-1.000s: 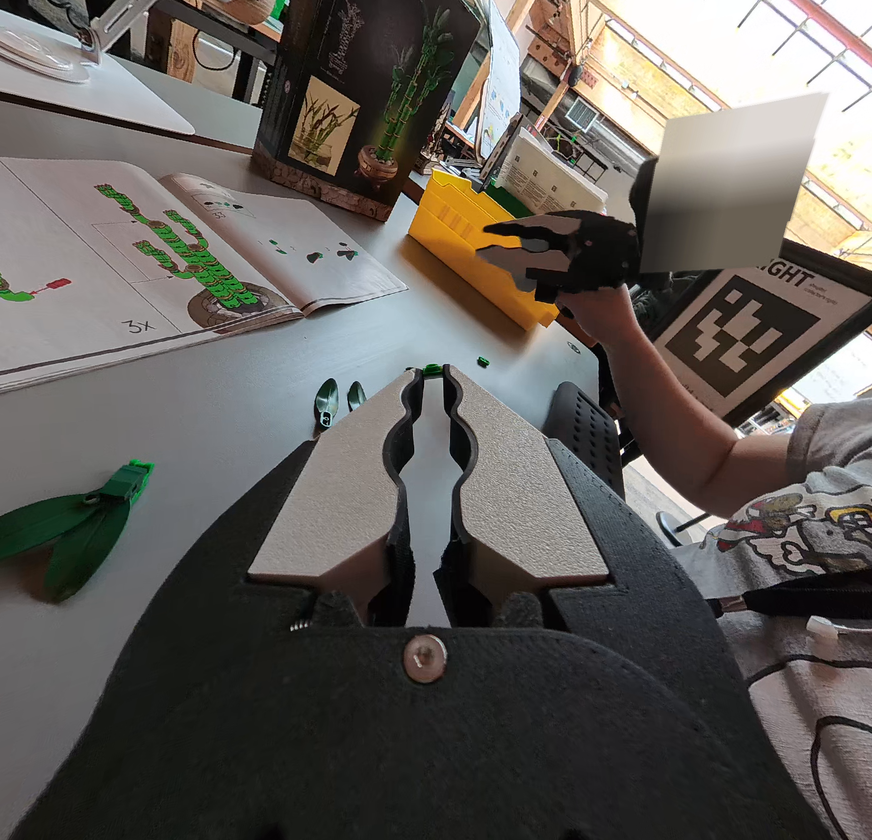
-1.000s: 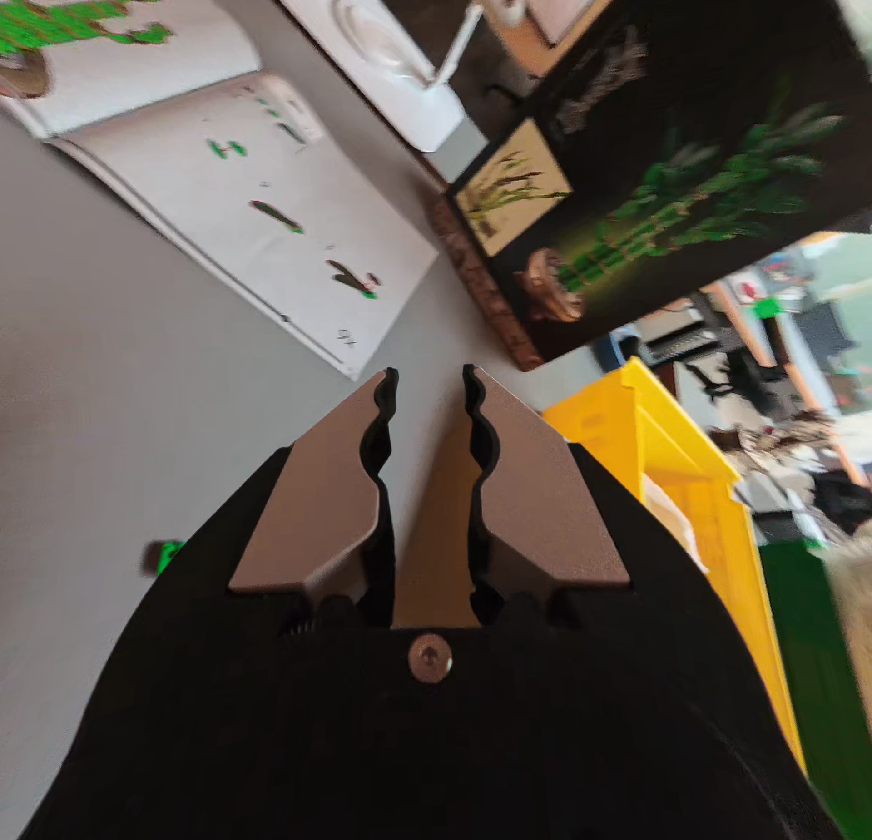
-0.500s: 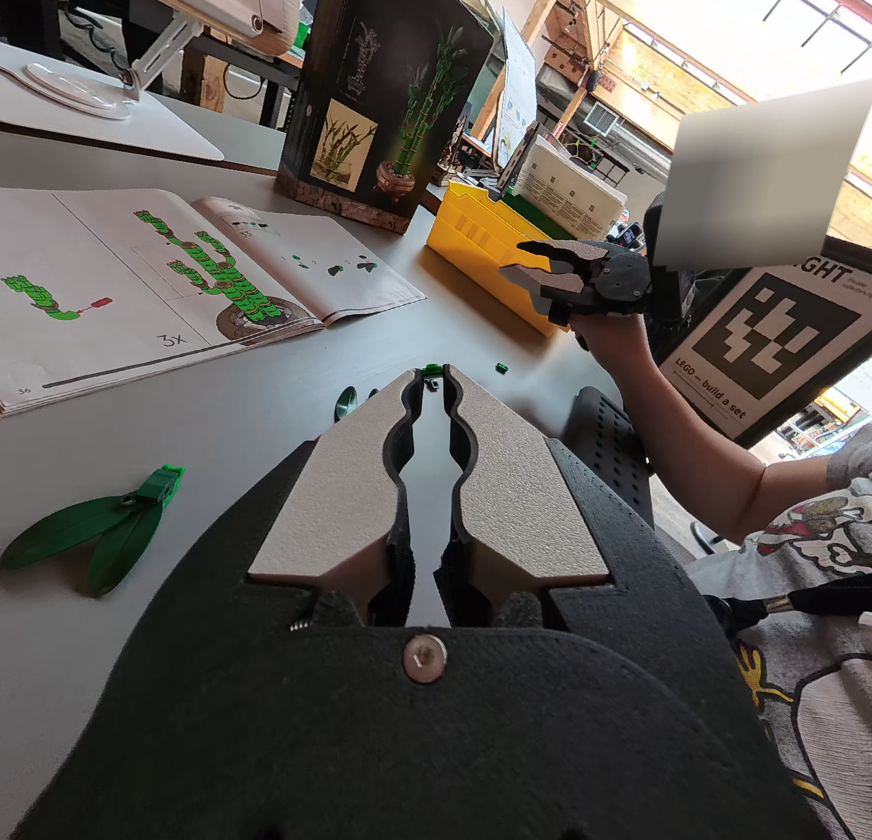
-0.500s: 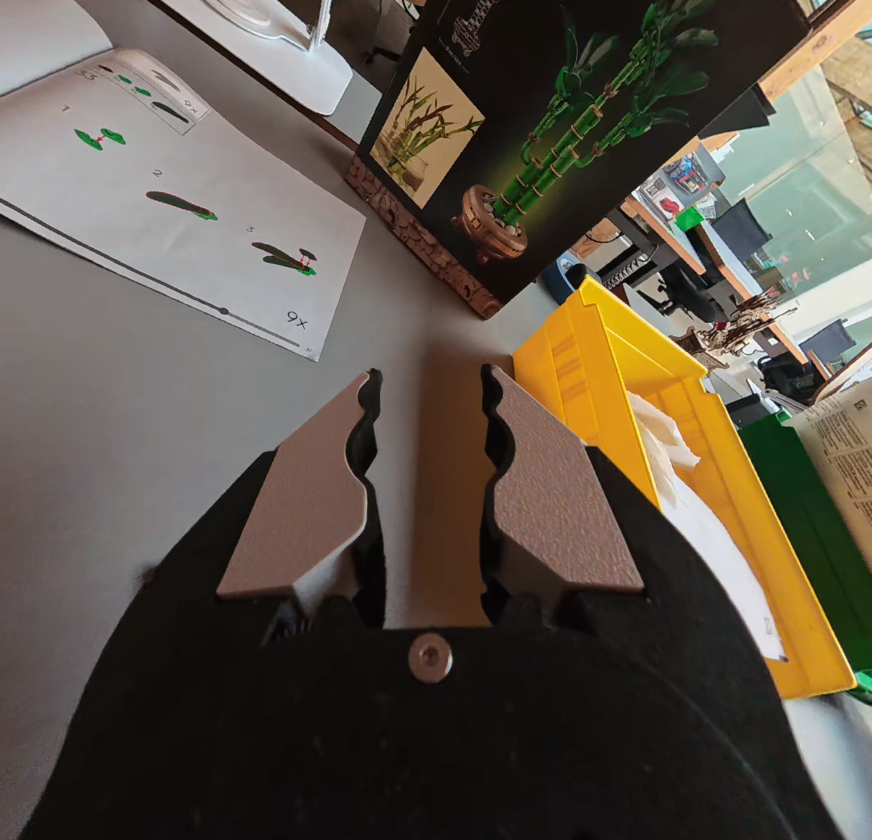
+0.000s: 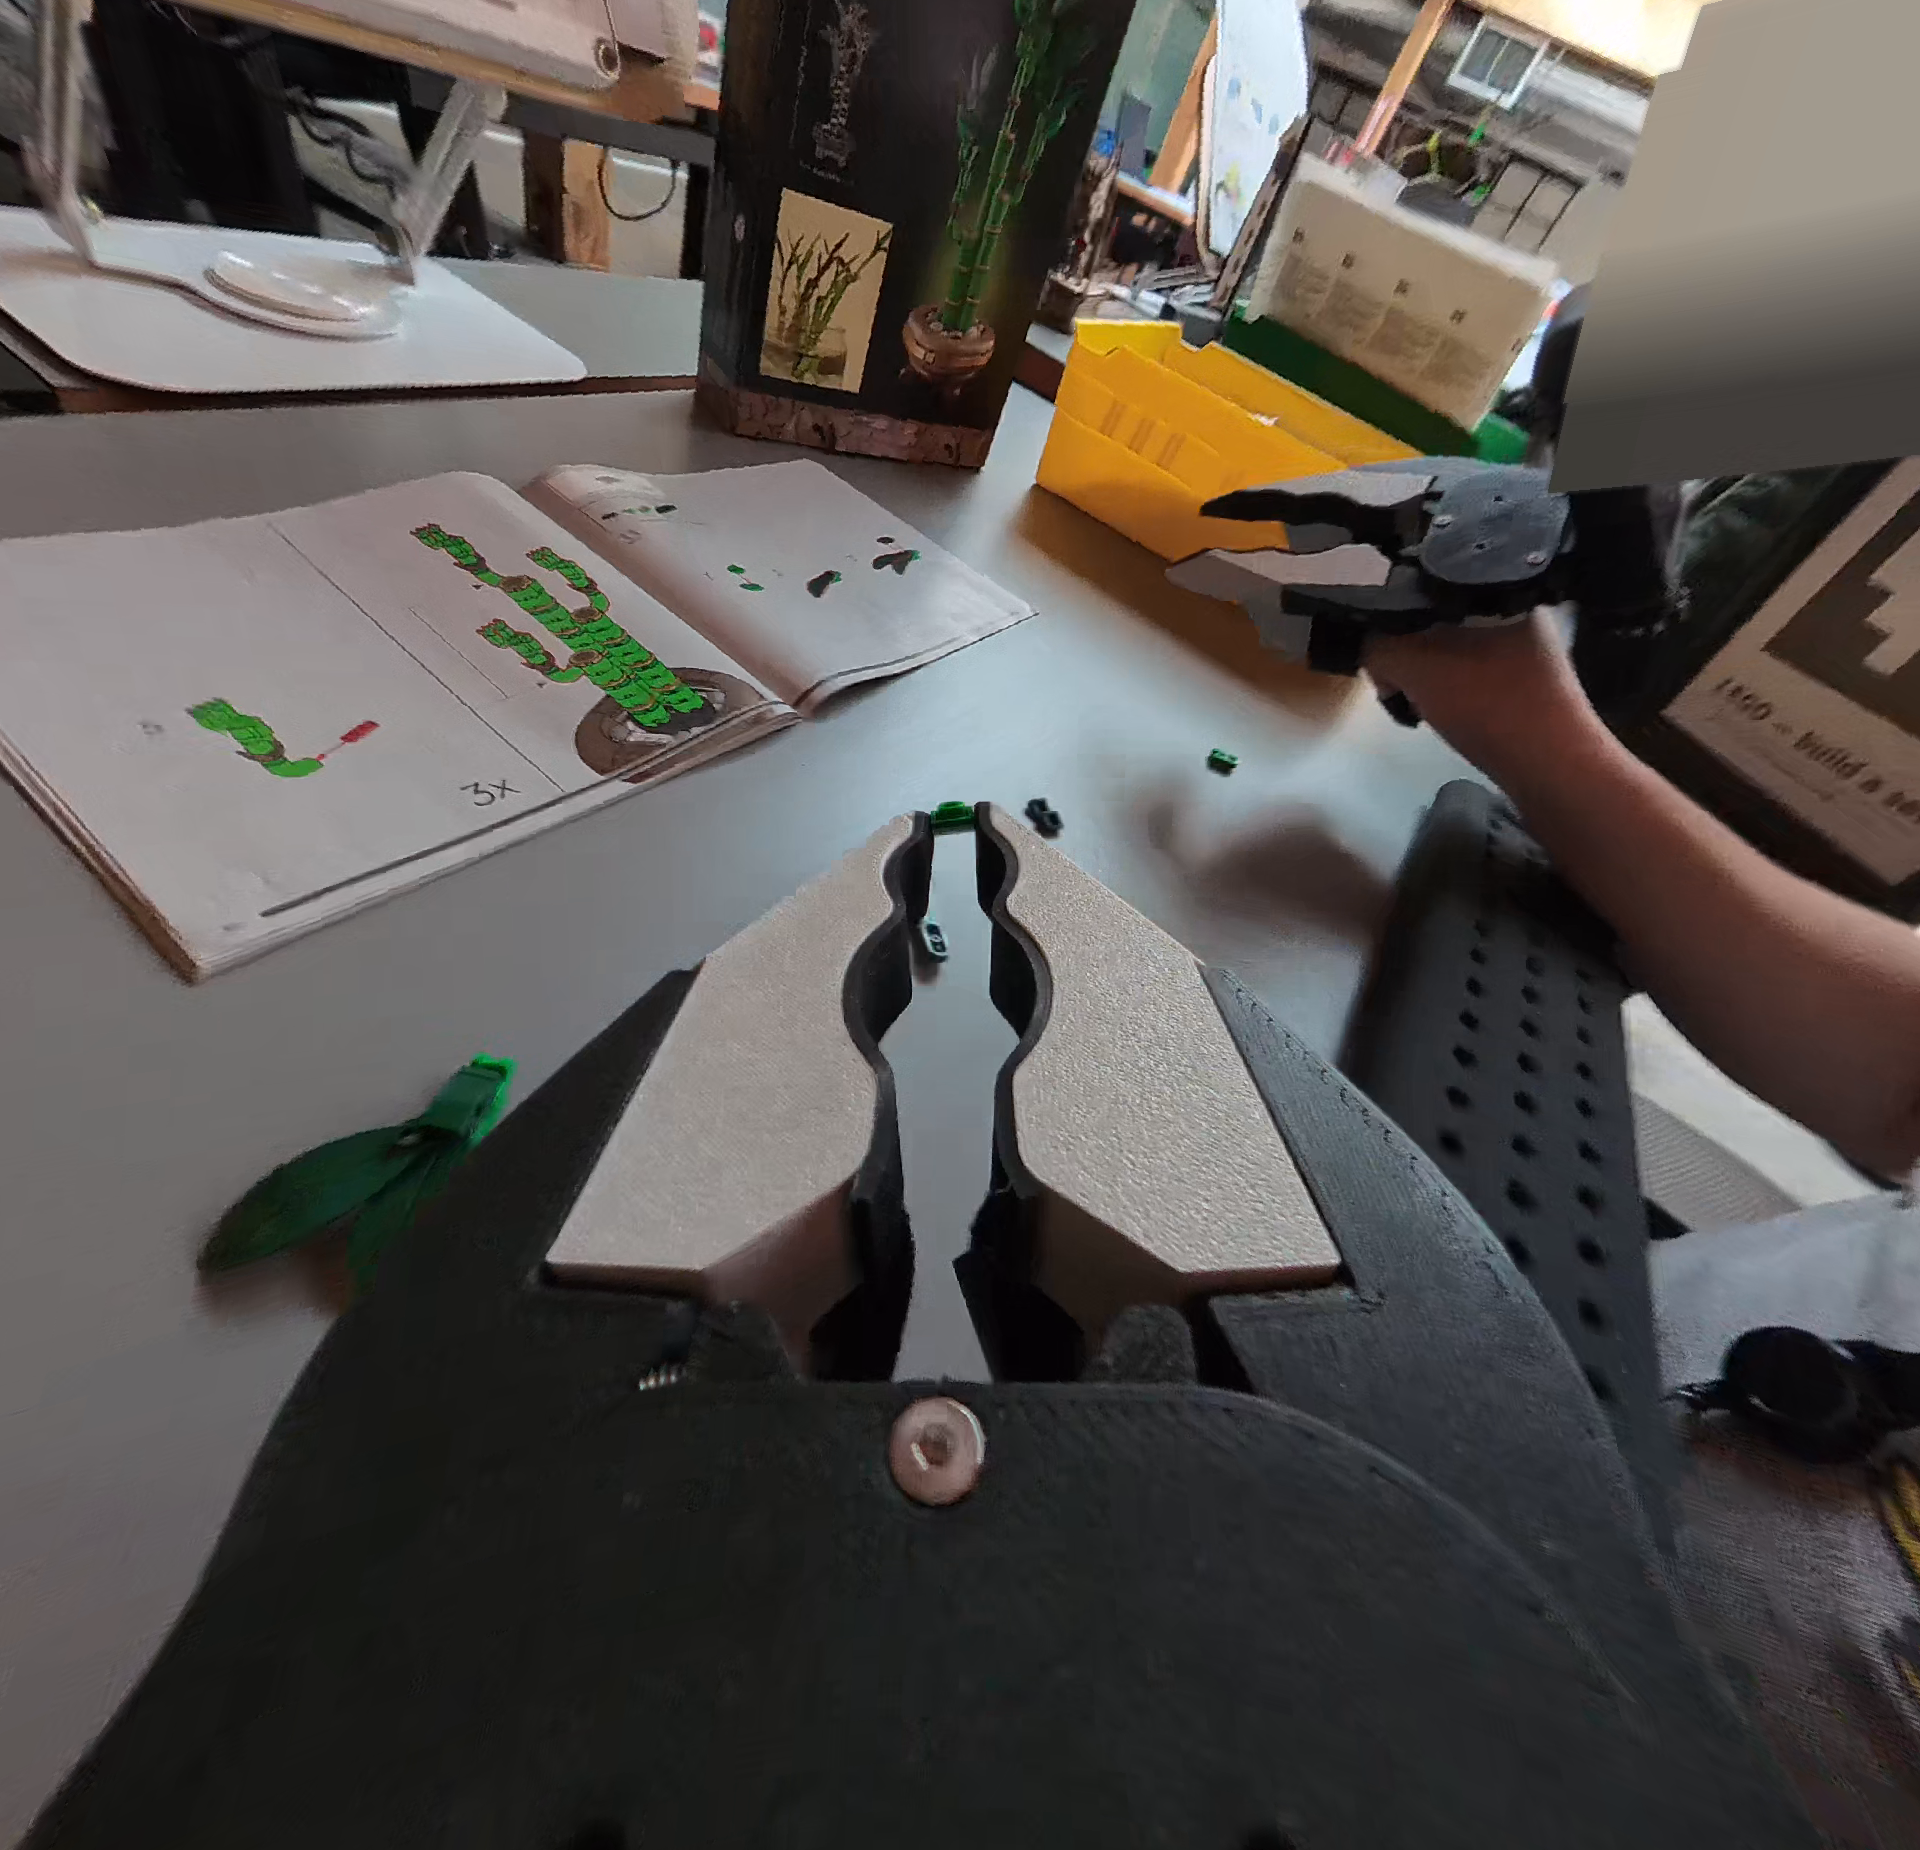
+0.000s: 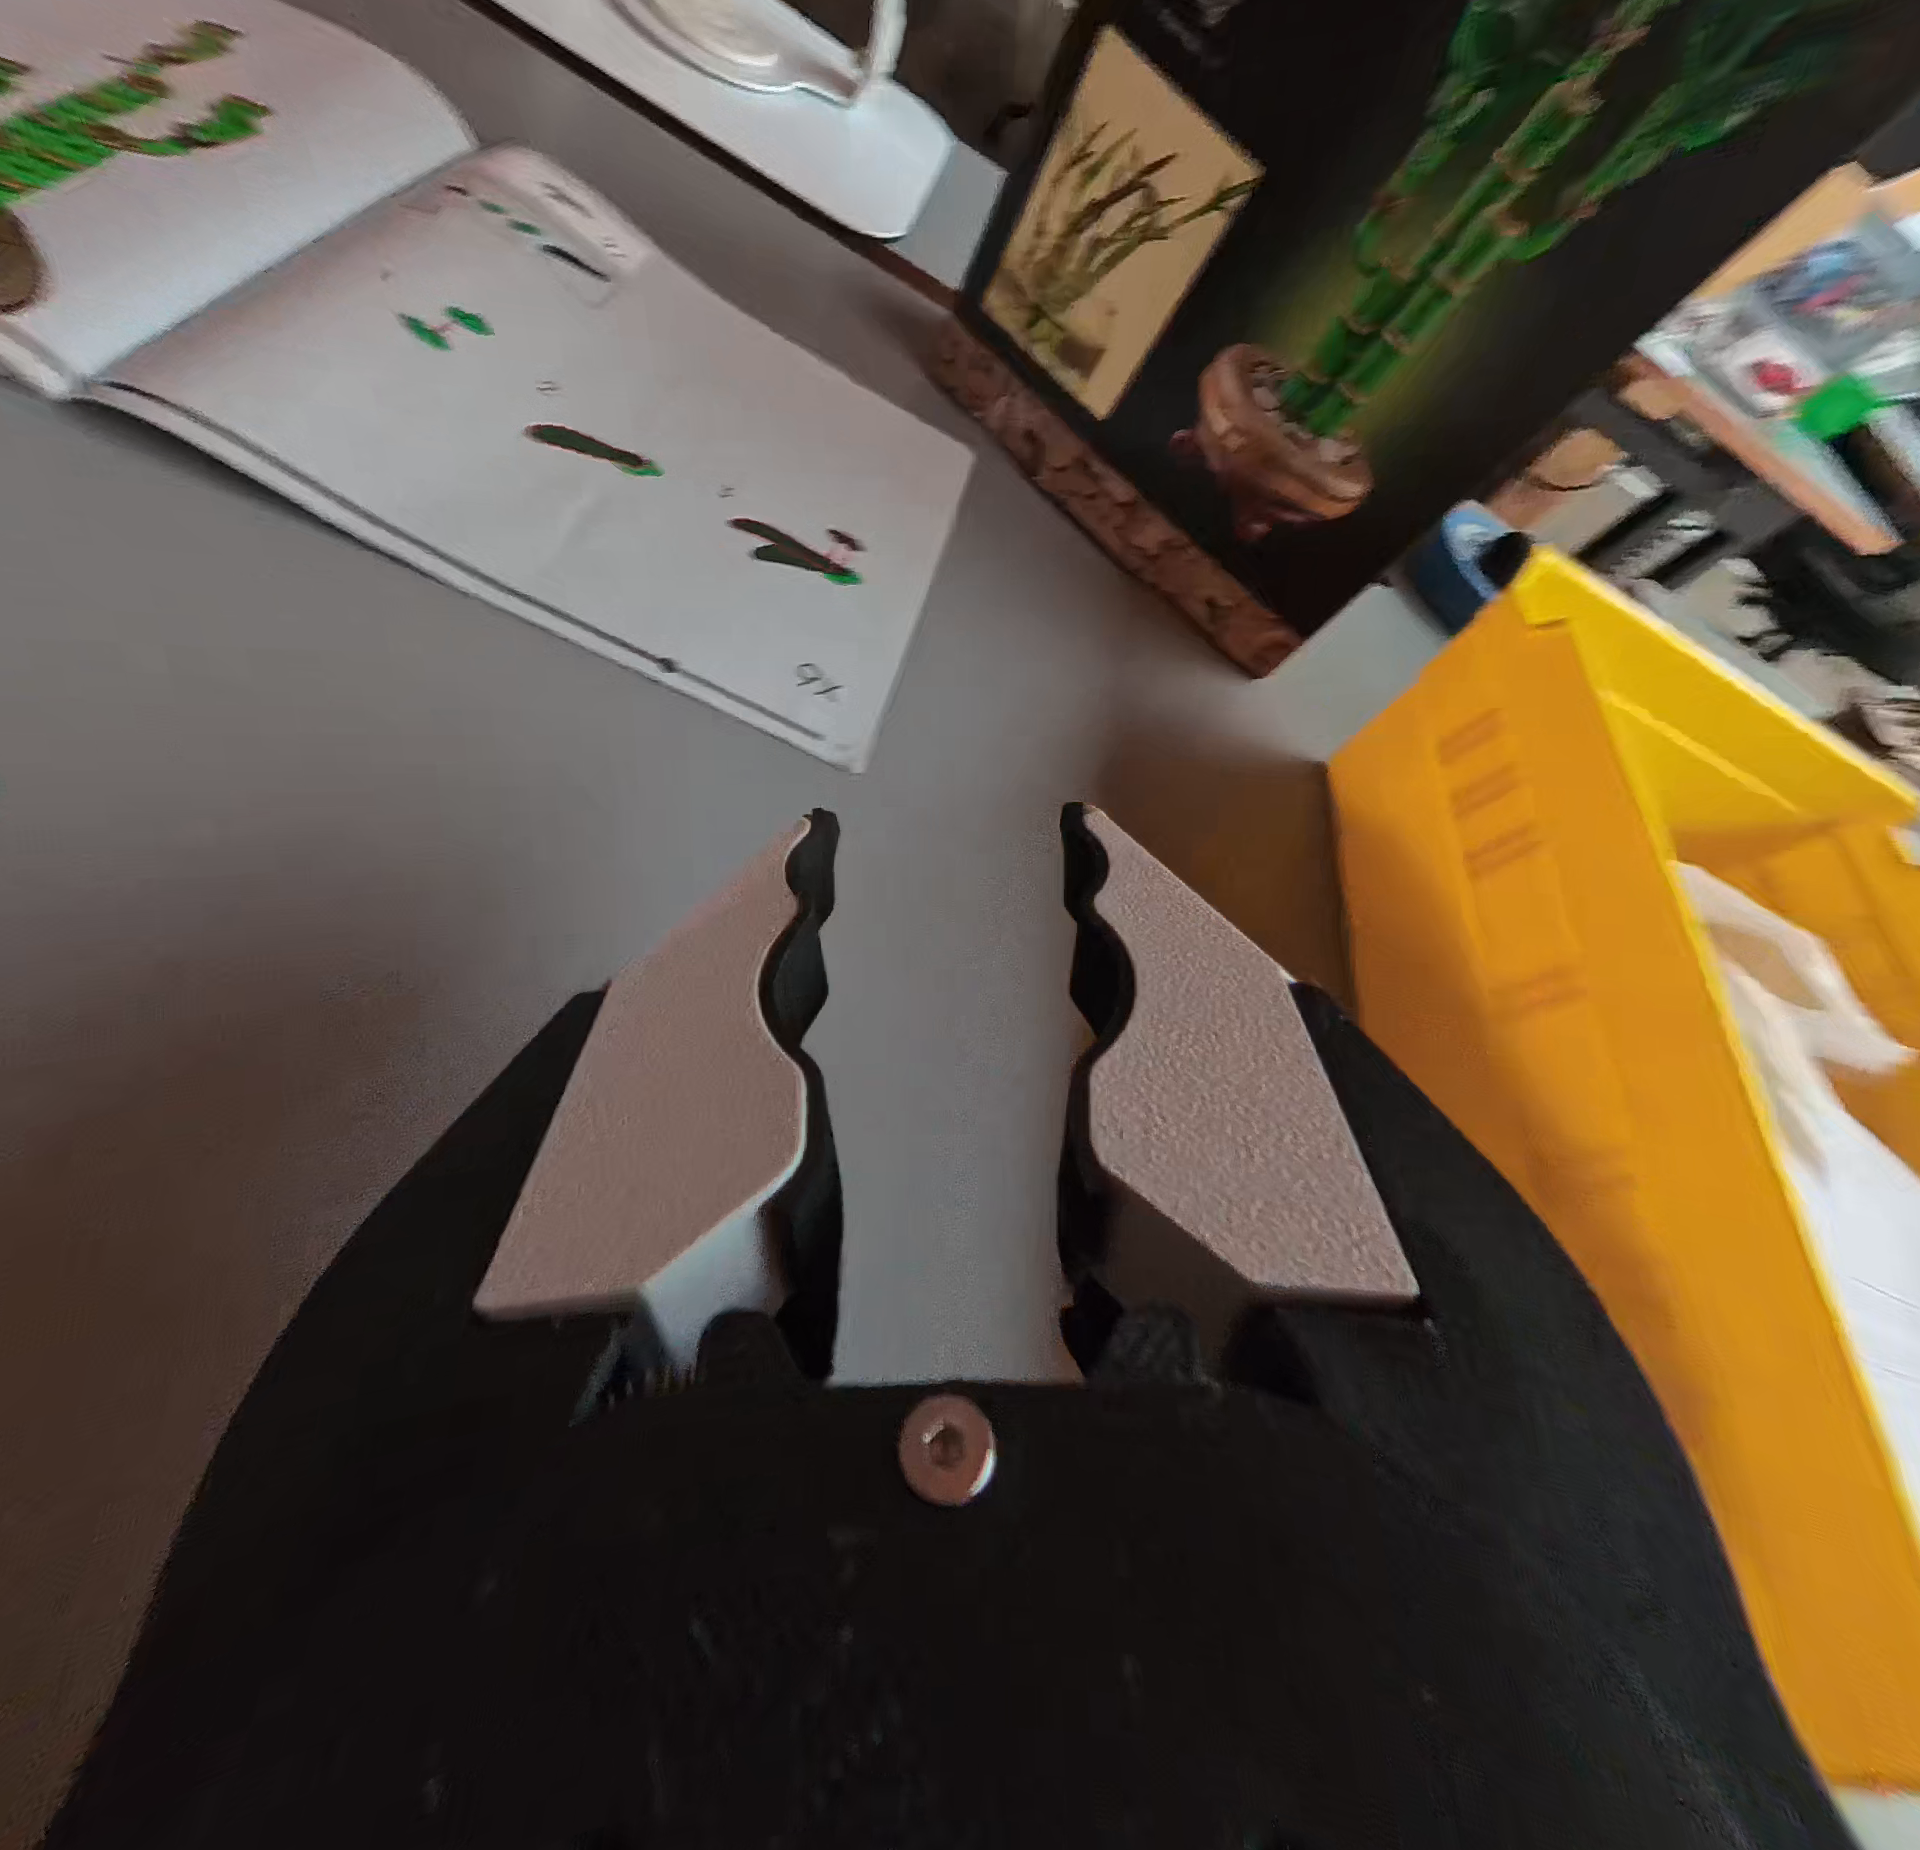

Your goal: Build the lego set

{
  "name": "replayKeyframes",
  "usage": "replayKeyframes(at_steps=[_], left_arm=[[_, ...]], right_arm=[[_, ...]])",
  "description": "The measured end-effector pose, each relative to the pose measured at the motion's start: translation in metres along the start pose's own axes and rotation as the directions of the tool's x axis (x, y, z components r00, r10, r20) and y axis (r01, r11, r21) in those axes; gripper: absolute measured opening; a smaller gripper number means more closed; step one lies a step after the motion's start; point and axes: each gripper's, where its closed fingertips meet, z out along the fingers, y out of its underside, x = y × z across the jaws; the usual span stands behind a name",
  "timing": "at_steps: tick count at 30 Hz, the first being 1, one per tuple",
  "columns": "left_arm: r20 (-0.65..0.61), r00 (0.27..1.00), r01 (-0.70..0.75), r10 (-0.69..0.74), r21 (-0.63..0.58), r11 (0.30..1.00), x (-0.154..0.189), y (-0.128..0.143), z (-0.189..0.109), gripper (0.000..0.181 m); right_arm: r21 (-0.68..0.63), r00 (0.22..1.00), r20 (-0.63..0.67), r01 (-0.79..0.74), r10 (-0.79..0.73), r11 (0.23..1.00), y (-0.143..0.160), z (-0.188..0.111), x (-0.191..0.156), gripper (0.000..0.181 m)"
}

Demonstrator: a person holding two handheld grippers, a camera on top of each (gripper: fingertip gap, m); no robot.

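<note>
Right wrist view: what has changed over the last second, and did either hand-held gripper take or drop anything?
The right hand-held gripper opened wider and swung from the instruction booklet toward the yellow bin; it holds nothing. The left hand-held gripper stayed nearly closed on the small green piece at its tips, though its view shifted. The leaf assembly and set box stayed put.

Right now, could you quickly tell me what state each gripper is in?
Left gripper: shut on a small green brick at its tips.
Right gripper: open, holding nothing, near the yellow bin.
</note>
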Motion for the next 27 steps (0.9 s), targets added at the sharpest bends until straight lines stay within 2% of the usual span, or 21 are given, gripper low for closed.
replayKeyframes(at_steps=[2,3,6,9,13,17,20,24,27], left_arm=[[0.102,0.985,-0.135,0.136,-0.014,0.991,-0.003,-0.012,0.002,0.006],[0.151,0.968,-0.201,0.203,-0.028,0.979,-0.003,-0.020,0.003,0.006],[0.240,0.905,-0.340,0.352,-0.089,0.936,-0.003,-0.039,0.009,0.006],[0.241,0.890,-0.372,0.386,-0.105,0.922,-0.001,-0.048,0.021,0.006],[0.188,0.926,-0.313,0.327,-0.104,0.944,-0.002,-0.029,0.033,0.006],[0.110,0.965,-0.230,0.237,-0.074,0.970,0.007,-0.009,0.027,0.006],[0.126,0.966,-0.219,0.226,-0.065,0.974,0.002,-0.005,0.018,0.006],[0.084,0.985,-0.147,0.149,-0.035,0.989,0.004,-0.004,0.014,0.007],[0.078,0.987,-0.137,0.139,-0.031,0.990,0.004,-0.005,0.012,0.006]], right_arm=[[0.009,0.974,0.214,-0.071,0.068,0.997,0.000,-0.003,-0.029,0.040],[-0.002,0.947,0.305,-0.104,0.100,0.995,0.001,-0.006,-0.040,0.032],[-0.125,0.882,0.446,-0.106,0.152,0.986,0.012,-0.014,-0.053,0.028],[-0.307,0.806,0.554,-0.036,0.209,0.951,0.029,-0.028,-0.061,0.023],[-0.423,0.766,0.601,0.062,0.228,0.904,0.034,-0.044,-0.066,0.020],[-0.535,0.783,0.593,0.210,0.187,0.818,0.054,-0.044,-0.073,0.019],[-0.583,0.809,0.567,0.260,0.156,0.770,0.061,-0.039,-0.074,0.019],[-0.631,0.816,0.560,0.307,0.145,0.713,0.069,-0.041,-0.076,0.019],[-0.638,0.823,0.555,0.328,0.121,0.696,0.070,-0.040,-0.076,0.018]])
